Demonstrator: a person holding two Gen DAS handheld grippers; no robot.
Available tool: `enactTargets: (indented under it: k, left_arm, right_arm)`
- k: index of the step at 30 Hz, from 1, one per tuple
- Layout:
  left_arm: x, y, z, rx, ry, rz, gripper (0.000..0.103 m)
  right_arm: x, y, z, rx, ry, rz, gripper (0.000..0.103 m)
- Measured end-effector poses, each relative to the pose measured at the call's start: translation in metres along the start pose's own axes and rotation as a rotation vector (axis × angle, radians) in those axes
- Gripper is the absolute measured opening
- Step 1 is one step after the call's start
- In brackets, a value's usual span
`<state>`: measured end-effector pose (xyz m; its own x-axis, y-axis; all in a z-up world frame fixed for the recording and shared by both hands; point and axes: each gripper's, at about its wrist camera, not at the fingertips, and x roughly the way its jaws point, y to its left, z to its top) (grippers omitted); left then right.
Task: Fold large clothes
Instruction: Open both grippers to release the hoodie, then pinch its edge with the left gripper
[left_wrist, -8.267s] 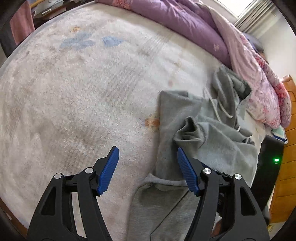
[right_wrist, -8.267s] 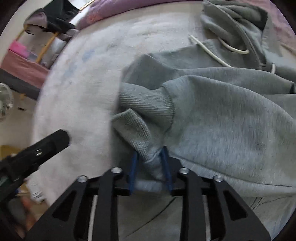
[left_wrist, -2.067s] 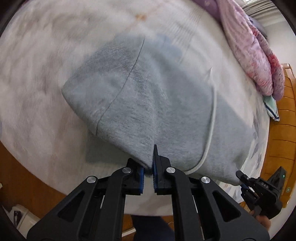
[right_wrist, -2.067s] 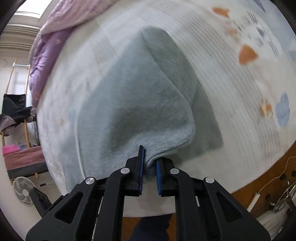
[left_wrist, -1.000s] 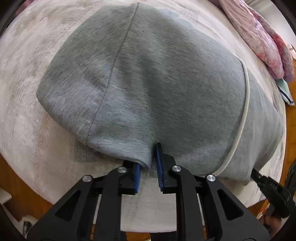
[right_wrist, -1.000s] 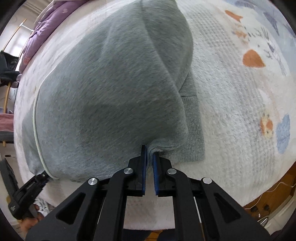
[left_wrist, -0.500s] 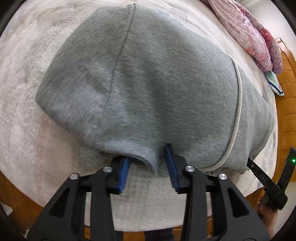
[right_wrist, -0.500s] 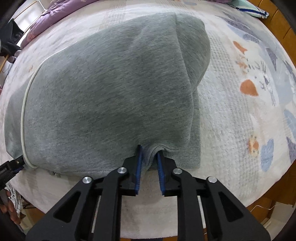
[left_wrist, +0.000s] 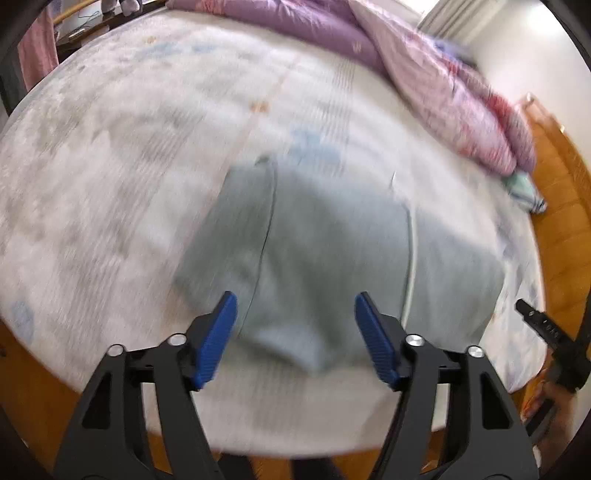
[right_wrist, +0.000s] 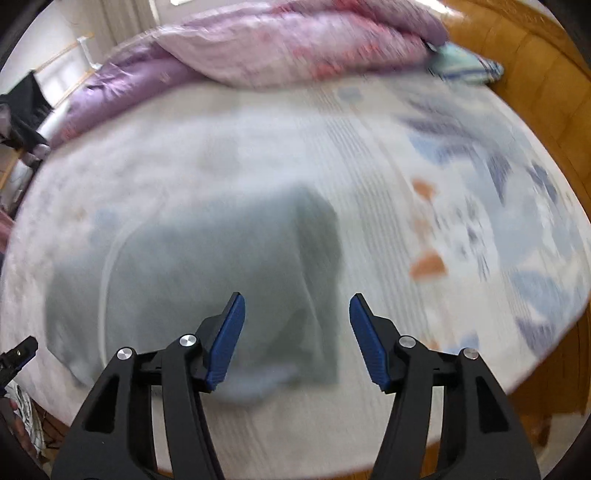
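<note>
Both claws angle steeply down over the bed (left_wrist: 110, 155): the left claw (left_wrist: 295, 332) and right claw (right_wrist: 295, 332) have jaws opening wide, pads gripping nothing. Below them the grey hoodie (left_wrist: 332, 251) lies folded flat near the bed's front edge, blurred.

Purple quilt (left_wrist: 317, 27) heaped on patterned bedspread (left_wrist: 110, 147)

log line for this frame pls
left tongs: opening, empty | right tongs: opening, empty | grey hoodie: folded, lying on bed
</note>
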<state>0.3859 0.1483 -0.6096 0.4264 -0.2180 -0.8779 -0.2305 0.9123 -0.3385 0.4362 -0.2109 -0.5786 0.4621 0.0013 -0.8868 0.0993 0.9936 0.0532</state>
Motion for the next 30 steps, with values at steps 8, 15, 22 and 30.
enactTargets:
  k: [8, 15, 22, 30]
  left_arm:
    - [0.096, -0.020, 0.042, 0.016, 0.089, 0.043, 0.073]
    - [0.117, -0.011, 0.043, -0.005, 0.130, -0.003, 0.077]
    - [0.069, 0.030, 0.036, -0.150, 0.042, -0.070, 0.077]
    - [0.069, 0.086, -0.011, -0.356, 0.097, -0.067, 0.077]
  right_arm:
    - [0.102, 0.015, 0.021, -0.111, 0.132, -0.019, 0.003]
    - [0.143, -0.025, 0.008, -0.055, 0.264, -0.018, 0.000]
    - [0.074, 0.031, 0.031, -0.182, 0.116, -0.003, 0.002]
    - [0.079, 0.143, 0.023, -0.295, 0.183, 0.228, 0.002]
